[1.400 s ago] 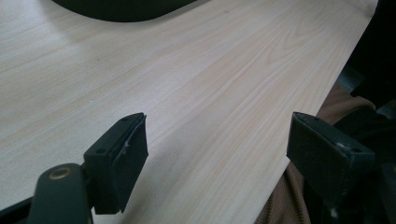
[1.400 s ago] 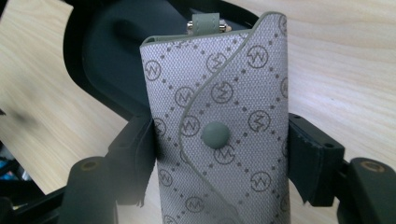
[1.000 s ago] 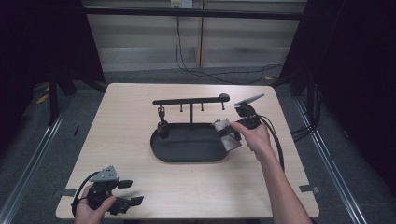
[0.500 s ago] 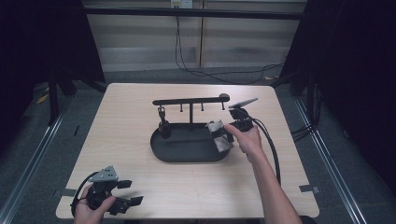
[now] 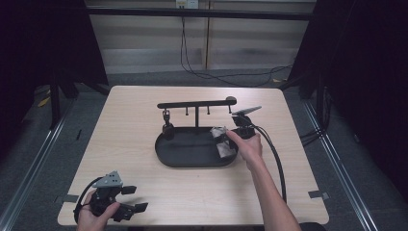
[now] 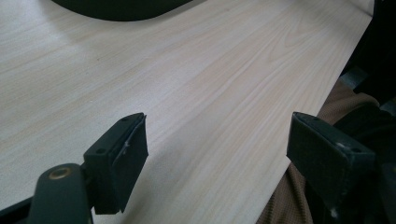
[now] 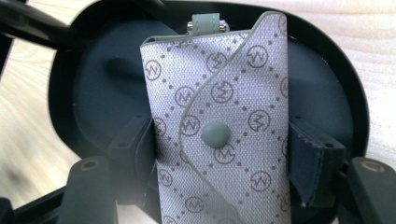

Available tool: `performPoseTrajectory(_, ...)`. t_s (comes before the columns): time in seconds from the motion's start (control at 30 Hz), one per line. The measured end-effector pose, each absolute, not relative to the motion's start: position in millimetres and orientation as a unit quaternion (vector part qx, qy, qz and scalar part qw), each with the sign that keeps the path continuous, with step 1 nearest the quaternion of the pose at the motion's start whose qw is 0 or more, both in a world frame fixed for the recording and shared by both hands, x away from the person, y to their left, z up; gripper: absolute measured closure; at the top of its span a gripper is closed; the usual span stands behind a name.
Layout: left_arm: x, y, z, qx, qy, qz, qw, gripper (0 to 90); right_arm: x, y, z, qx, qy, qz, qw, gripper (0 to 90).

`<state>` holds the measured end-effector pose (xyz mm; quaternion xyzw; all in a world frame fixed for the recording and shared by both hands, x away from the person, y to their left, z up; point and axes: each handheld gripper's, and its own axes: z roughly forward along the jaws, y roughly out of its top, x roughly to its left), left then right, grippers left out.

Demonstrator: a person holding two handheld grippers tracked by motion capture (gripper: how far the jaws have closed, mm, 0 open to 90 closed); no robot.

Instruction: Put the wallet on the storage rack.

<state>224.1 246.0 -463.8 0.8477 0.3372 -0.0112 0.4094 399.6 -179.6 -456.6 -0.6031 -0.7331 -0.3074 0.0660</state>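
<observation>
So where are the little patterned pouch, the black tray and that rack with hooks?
Patterned pouch (image 7: pixel 219 135), right gripper view, on its snap button.
Black tray (image 5: pixel 187 161), high view, on its near rim.
Hook rack (image 5: pixel 197 103), high view, on its top bar.

The grey patterned pouch runs off the bottom edge between the right gripper's jaws; behind it the black tray is partly hidden; small hanging pieces on the rack beyond the jaws are too small to tell.

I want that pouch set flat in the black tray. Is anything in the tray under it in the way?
Nothing visible is. The right tool holds the grey patterned pouch over the tray, whose floor looks bare there; the rack's post stands off to one side.
</observation>
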Motion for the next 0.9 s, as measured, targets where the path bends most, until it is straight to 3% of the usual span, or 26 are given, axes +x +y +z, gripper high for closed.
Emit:
performPoseTrajectory(0.33,225,246,-464,0.849,0.336,-0.013,0.407,20.3,404,-173,-471,-0.608,-0.739,-0.286,0.056,30.9)
performPoseTrajectory(0.9,225,247,-464,0.847,0.342,-0.009,0.408,20.3,402,-176,-460,-0.604,-0.739,-0.296,0.042,28.6)
